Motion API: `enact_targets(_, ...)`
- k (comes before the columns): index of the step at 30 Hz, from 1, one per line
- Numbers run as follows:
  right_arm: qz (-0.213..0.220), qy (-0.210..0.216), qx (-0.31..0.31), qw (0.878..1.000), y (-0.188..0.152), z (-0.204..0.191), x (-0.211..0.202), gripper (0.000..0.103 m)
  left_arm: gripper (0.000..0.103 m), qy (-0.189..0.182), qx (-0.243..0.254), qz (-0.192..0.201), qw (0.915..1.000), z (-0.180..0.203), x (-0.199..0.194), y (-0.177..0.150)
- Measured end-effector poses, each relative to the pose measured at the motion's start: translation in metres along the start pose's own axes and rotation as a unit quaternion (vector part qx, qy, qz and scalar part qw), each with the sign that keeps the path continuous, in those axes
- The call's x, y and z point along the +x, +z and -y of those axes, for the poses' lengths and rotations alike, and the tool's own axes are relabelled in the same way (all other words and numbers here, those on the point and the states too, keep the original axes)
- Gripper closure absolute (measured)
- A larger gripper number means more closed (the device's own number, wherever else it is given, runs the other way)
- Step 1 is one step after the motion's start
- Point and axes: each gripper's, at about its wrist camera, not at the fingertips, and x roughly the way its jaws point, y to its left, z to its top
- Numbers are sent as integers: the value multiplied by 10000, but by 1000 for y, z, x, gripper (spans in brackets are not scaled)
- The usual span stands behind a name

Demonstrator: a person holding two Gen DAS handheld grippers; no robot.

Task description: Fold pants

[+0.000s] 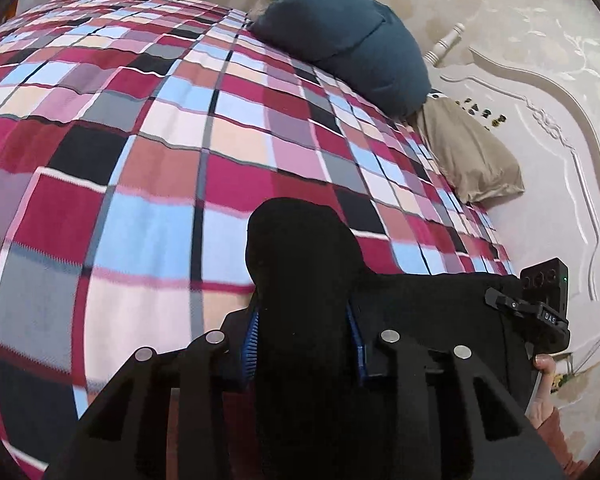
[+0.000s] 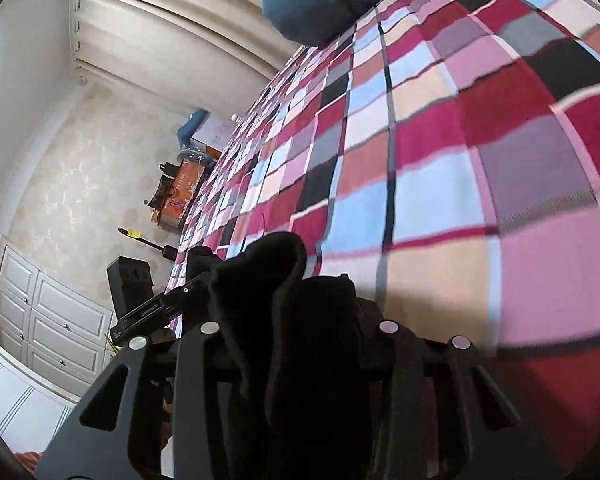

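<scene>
1. Left claw (image 1: 304, 344) clamped on a wad of black pants (image 1: 300, 248), cloth poking out toward 12.
2. Right claw (image 2: 296, 320) likewise pinched on pants, wad at 12 (both lifted, I'd judge).
3. Cloth spans btwn claws; neither nearer.
4. Checked bedspread (image 1: 180, 160) beyond, toward 12; blue pillow (image 1: 340, 32) at 1.

The letters "DAS" stand in white on a small black bar (image 1: 550, 317) clamped to the right gripper (image 1: 544, 304), at the right edge of the left wrist view. Dark letters on the headboard (image 1: 485, 114) are too small to read. White print on the left gripper's (image 2: 136, 300) black bar (image 2: 150, 312) is too blurry to read.
</scene>
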Motion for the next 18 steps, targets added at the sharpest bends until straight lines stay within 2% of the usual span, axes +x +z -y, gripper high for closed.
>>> enact_targets(6, -24, 49, 160, 9999, 14, 8, 18, 66, 66, 43, -110, -80, 9999, -12, 11, 11)
enact_targets(18, -48, 279, 590, 9979, 12, 30, 30, 66, 61, -91, -253, -132, 9996, -25, 21, 9)
